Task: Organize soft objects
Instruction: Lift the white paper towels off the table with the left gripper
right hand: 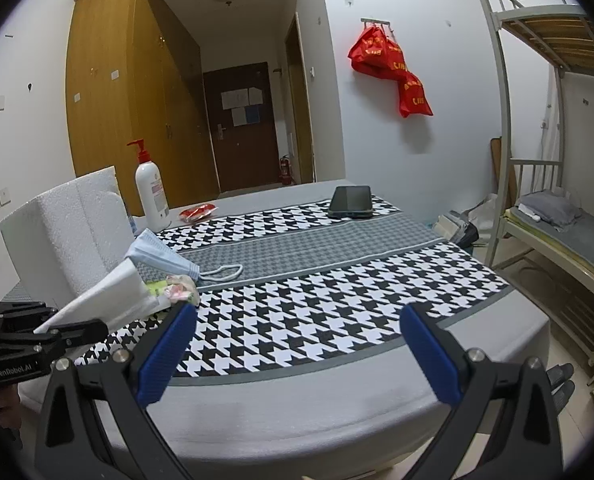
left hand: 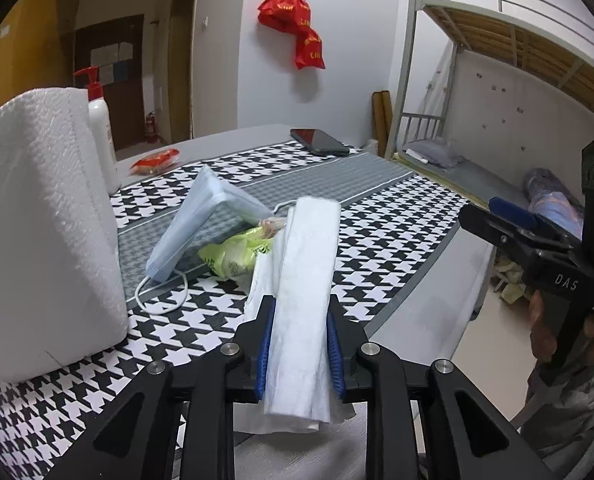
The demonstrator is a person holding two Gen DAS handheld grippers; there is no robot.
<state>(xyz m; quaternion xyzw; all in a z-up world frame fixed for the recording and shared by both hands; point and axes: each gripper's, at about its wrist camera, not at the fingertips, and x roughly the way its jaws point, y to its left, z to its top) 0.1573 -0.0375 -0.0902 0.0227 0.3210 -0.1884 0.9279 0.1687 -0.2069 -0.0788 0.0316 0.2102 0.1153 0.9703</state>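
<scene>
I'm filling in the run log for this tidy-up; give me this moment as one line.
left gripper: shut on folded white bag | right gripper: open, nothing held | on table: blue masks, green packet

**Hidden and cut-off items**

Foam block (left hand: pixel 45 216): left side and base cut by frame edge in left wrist view. Green packet (left hand: pixel 233 258): partly behind folded white bag (left hand: pixel 305 300); print unreadable. Mask stack (right hand: pixel 159 258): near end hidden behind the bag in right wrist view. Bottle (right hand: pixel 151 192) label too small to read.
</scene>
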